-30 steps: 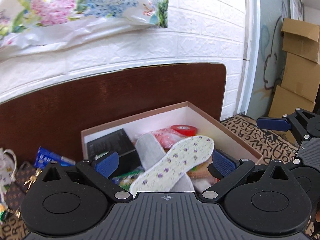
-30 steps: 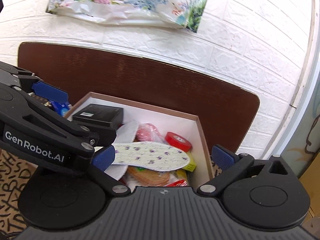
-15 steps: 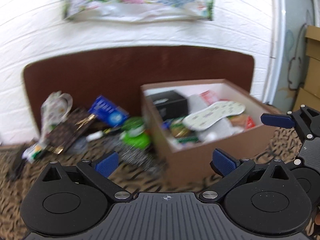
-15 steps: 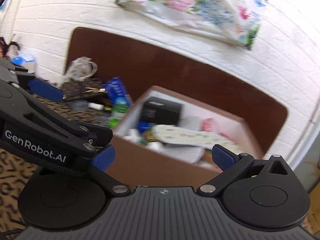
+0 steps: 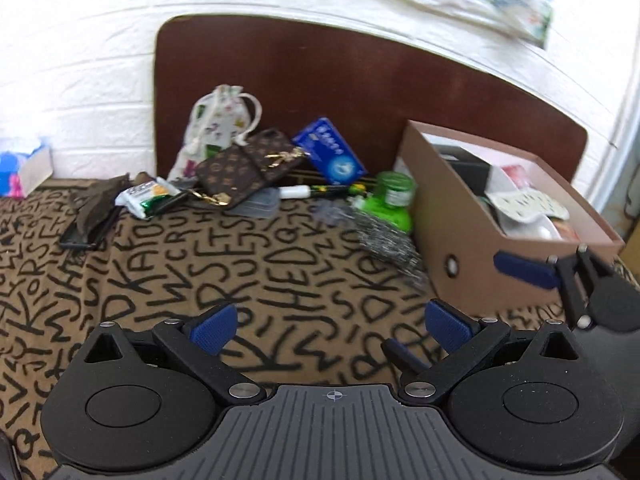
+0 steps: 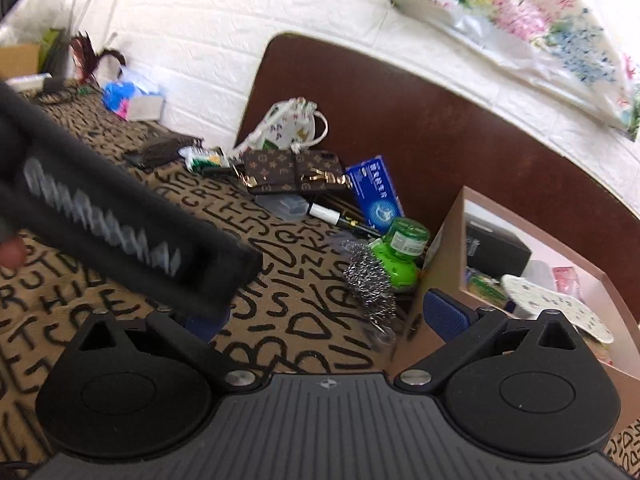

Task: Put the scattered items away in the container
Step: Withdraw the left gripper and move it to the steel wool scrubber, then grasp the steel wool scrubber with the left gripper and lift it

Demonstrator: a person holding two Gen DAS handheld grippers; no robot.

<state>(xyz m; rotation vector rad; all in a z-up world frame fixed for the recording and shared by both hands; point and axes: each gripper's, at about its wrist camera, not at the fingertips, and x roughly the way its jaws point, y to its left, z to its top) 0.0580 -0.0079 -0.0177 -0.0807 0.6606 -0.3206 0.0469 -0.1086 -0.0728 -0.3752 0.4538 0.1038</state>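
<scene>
Letter-print cloth (image 5: 168, 280): only the right view catches a fingertip (image 6: 10, 252).

Box (image 5: 472, 240) at right on cloth (image 5: 200, 272), against headboard (image 5: 360, 92). Insole (image 5: 528, 204) in box, on top of other contents. Scourer (image 5: 384, 240) just left of box, before jar (image 5: 394, 188). Pen (image 5: 320, 191) left of jar. Packet (image 5: 330, 150) behind pen, leaning on headboard. Wallet (image 5: 248, 164) left of packet, on clear case (image 5: 260, 206). Pouch (image 5: 218, 124) behind wallet. Wrapper (image 5: 146, 196) left of wallet. Phone (image 5: 90, 220) farthest left. Tissues (image 5: 24, 164) by wall.
</scene>
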